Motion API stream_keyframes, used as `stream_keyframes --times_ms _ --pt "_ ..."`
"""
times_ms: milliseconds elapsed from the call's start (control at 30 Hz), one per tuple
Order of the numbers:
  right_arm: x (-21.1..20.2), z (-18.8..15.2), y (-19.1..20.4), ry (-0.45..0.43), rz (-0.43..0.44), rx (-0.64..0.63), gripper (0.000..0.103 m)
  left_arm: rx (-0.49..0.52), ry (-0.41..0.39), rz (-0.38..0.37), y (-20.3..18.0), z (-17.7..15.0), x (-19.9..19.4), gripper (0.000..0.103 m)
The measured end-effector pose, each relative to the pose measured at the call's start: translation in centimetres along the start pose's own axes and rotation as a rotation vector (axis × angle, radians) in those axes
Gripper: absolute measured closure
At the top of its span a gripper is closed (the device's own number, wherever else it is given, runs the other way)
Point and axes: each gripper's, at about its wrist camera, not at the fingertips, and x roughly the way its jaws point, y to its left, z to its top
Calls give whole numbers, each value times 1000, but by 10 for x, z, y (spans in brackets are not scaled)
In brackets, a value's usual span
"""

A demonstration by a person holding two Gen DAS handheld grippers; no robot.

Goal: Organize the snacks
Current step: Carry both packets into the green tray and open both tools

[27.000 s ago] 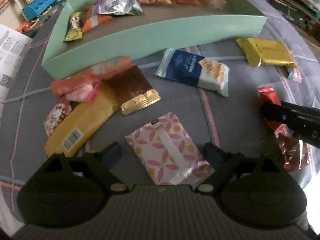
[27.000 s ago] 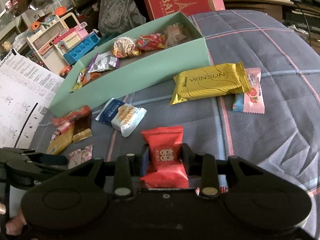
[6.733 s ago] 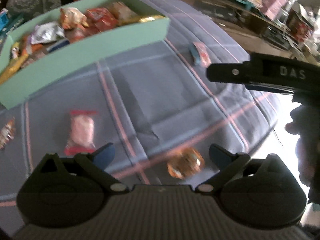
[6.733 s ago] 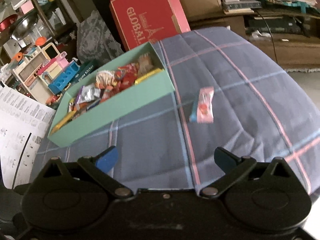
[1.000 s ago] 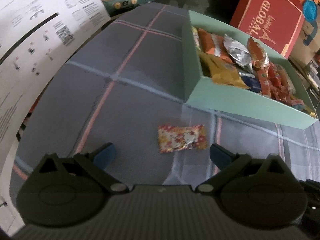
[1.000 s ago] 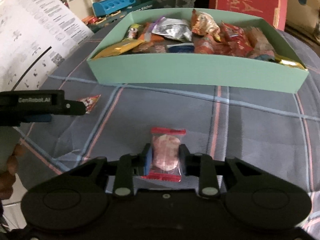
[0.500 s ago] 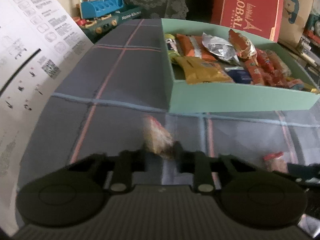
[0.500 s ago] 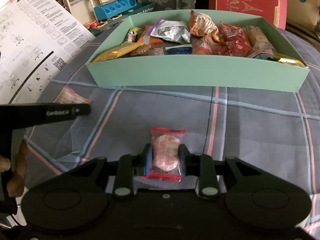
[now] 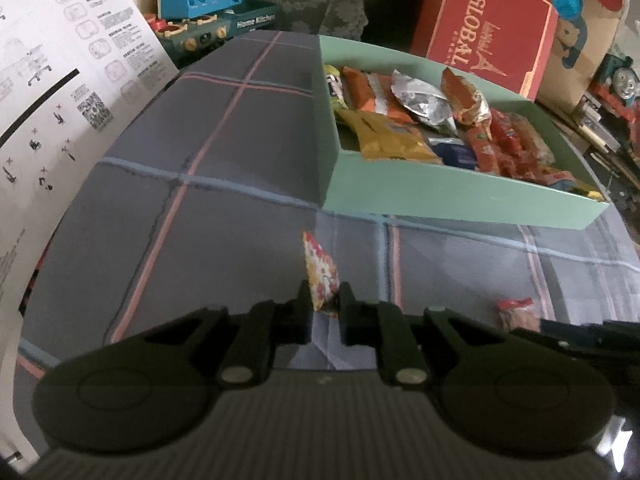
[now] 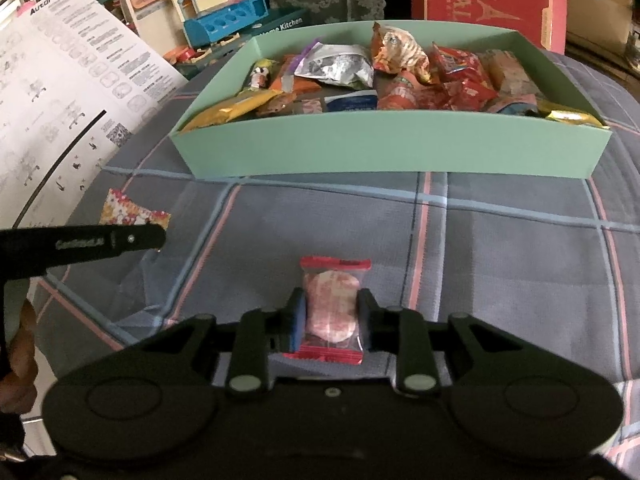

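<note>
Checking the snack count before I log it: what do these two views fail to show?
- Green box bottom layer: buried under piled wrappers, both views.
- Floral packet, left view: lower end hidden in the left tool.
- Pink candy, left view: cut off by the right tool.

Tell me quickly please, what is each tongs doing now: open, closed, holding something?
Left tongs: closed on the flower-print snack packet.
Right tongs: closed on the pink candy packet.

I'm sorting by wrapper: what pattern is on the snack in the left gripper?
Small red and yellow flowers on white; the snack shows best in the right wrist view.
</note>
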Motion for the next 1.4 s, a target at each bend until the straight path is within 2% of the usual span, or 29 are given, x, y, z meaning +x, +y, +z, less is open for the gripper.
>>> stream_keyframes --times_ms 400,733,933,1100,1400 --pt "-17 8 -10 -64 8 38 77 31 -11 -37 -15 7 -22 92" --pt "-47 55 -48 -201 -4 115 77 83 -57 -79 -45 54 -36 91" --pt "-51 94 -76 -261 -19 157 77 142 -92 -83 -71 101 -23 91" --pt "-40 124 -94 -273 -28 187 77 153 -80 -101 -89 138 1 91" --pt "-6 167 -107 -258 -24 201 76 167 -50 -102 -108 171 44 91"
